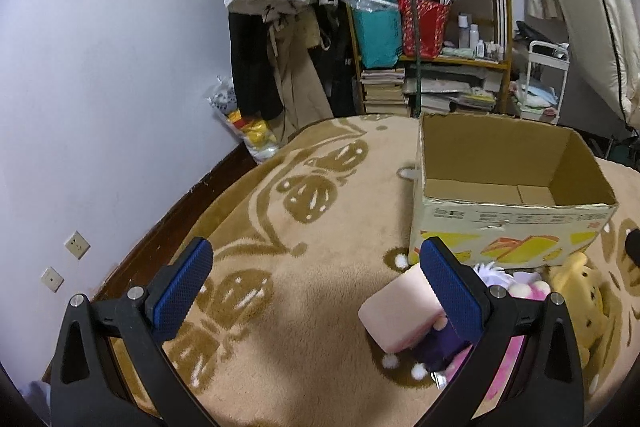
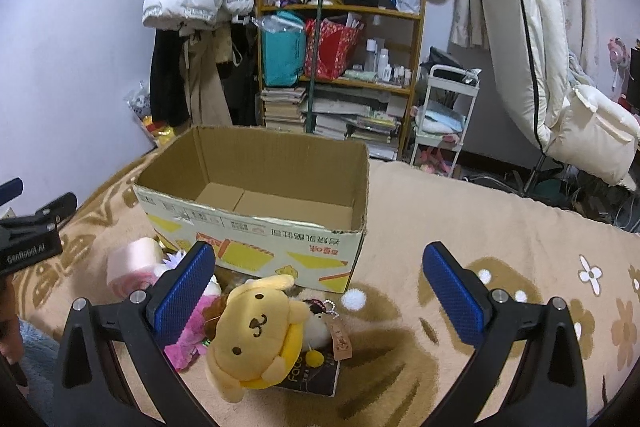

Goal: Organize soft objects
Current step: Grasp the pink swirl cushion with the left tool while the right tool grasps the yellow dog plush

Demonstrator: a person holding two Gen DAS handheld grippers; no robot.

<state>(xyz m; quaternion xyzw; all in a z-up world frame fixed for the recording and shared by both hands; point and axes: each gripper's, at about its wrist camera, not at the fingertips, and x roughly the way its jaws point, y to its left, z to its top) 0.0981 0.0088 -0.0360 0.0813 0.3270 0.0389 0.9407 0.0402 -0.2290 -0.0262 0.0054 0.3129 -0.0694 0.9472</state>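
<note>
Yellow plush dog (image 2: 256,331) lies just beside right gripper's (image 2: 316,301) left fingers (image 2: 180,297).

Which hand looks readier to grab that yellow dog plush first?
Probably the right: its open tongs hang almost over the yellow dog plush. The left tongs are open over bare blanket, plush off to their side.

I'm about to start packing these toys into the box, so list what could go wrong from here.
1. The yellow plush dog lies partly on a dark book; a low pinch by the open right gripper might catch the book too.
2. The toys are piled close together, so grabbing the pink block with the open left gripper may drag the purple plush along.
3. The cardboard box sits on soft blanket; a nudge could shift it.
</note>
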